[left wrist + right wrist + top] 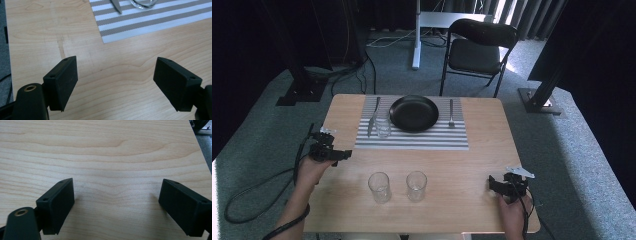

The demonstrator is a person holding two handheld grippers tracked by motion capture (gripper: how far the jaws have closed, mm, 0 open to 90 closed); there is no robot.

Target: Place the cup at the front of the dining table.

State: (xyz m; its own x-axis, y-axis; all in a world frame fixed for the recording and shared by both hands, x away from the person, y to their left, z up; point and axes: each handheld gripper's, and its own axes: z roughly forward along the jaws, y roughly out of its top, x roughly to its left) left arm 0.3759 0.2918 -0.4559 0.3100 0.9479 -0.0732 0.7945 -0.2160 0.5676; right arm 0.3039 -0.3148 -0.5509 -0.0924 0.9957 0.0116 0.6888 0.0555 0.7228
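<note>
My left gripper (341,154) hovers over the table's left edge, held by a hand that comes in from below. In the left gripper view its jaws stand open (115,75) over bare wood, nothing between them. Ahead of them lie the corner of a striped placemat (150,22), a knife tip (117,6) and the base of a glass (142,3). My right gripper (496,184) rests near the table's front right corner, open (117,195) over bare wood with nothing held.
The placemat (412,139) carries a black plate (414,113), a knife (373,116), a fork (451,113) and a glass (383,127). Two empty glasses (379,187) (416,185) stand near the front edge. A black folding chair (477,50) stands beyond the table.
</note>
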